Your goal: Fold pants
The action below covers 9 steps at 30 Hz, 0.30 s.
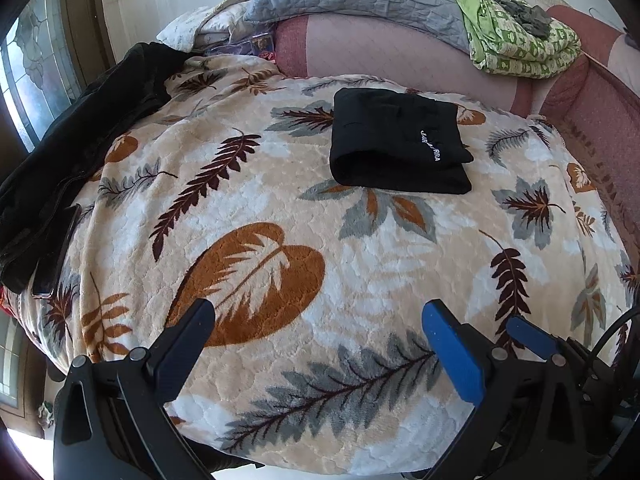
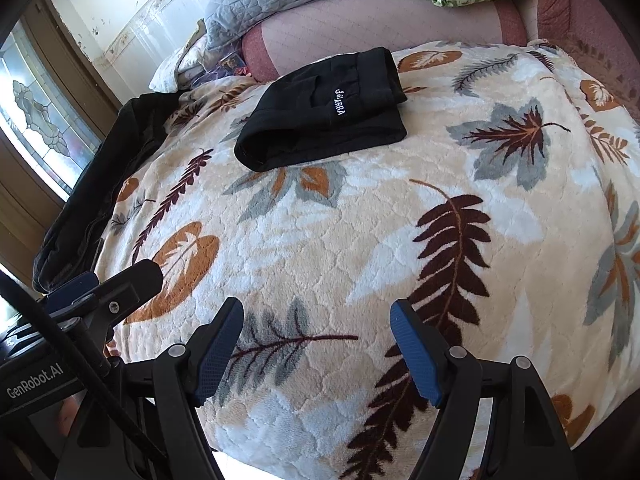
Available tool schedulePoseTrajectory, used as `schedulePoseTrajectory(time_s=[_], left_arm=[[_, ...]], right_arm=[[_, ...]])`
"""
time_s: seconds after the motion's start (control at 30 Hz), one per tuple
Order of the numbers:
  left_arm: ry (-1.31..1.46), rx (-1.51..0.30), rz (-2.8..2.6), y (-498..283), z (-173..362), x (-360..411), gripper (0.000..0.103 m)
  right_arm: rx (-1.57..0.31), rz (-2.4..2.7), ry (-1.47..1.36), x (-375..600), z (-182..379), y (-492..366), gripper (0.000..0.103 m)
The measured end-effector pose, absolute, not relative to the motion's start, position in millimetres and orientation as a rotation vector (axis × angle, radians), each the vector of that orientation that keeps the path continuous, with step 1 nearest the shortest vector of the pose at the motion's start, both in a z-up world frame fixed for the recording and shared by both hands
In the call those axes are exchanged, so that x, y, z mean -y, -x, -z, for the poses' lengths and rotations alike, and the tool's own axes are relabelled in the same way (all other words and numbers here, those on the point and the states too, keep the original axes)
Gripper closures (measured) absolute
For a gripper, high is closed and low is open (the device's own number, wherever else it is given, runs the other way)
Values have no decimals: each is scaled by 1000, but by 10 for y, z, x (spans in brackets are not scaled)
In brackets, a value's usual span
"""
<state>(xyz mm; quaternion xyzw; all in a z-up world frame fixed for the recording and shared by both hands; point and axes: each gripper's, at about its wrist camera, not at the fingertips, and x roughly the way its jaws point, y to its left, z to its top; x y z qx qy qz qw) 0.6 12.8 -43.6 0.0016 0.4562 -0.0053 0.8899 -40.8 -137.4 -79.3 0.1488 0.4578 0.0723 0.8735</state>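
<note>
Pants: black, folded into a small stack, far on leaf-print blanket.
Left gripper: fingers released, empty.
Right gripper: fingers released, empty.

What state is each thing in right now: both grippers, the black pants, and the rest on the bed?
Left gripper: open, empty, above the blanket.
Right gripper: open, empty.
Black pants: folded into a compact stack, lying flat, untouched.
Leaf-print blanket: spread over the bed.
Dark garment: unfolded, along the blanket's left edge.
Green patterned bedding: folded, behind the blanket.
</note>
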Motion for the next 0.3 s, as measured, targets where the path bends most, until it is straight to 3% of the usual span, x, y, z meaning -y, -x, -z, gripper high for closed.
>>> schedulePoseTrajectory(time_s=[0.3], left_arm=[[31, -982, 50, -18, 537, -126, 0]], right_arm=[[-963, -152, -299, 1358, 821, 398, 22]])
